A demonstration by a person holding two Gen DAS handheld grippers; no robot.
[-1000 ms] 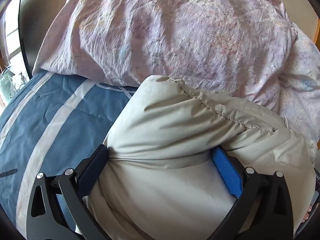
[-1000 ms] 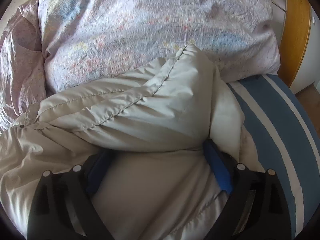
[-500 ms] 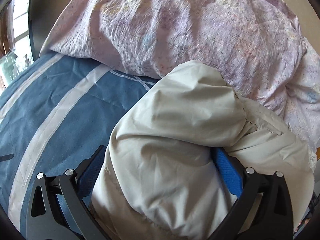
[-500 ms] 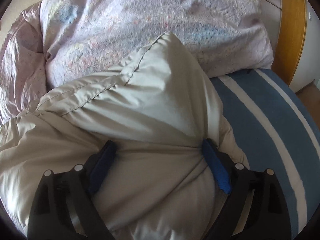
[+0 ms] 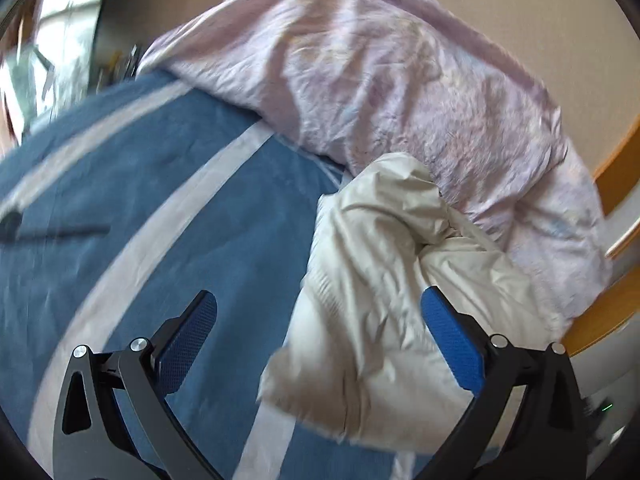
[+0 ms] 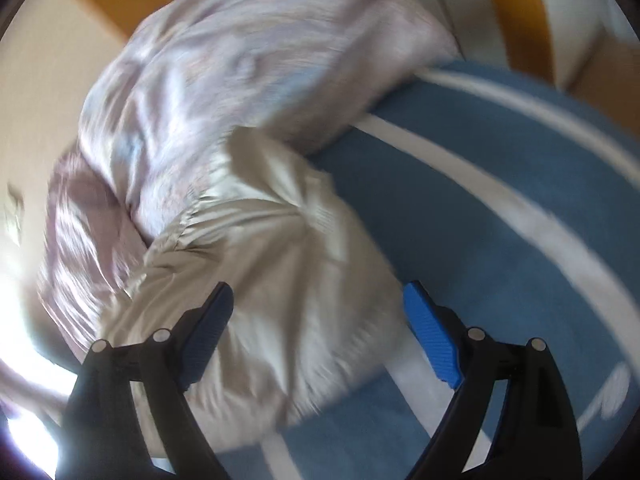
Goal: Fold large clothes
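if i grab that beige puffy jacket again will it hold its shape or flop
The beige puffy jacket probably flops: it lies crumpled in soft folds against the lilac duvet. Its sheen suggests slippery fabric. Likely light for its bulk.

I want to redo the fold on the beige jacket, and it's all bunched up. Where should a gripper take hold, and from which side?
Judging by its pose, the beige jacket lies crumpled against the lilac duvet. Its loose lower edge, hanging over the blue striped bedspread, is probably the easiest part to pinch. Come in from the open bedspread side with the left gripper, whose fingers are spread.
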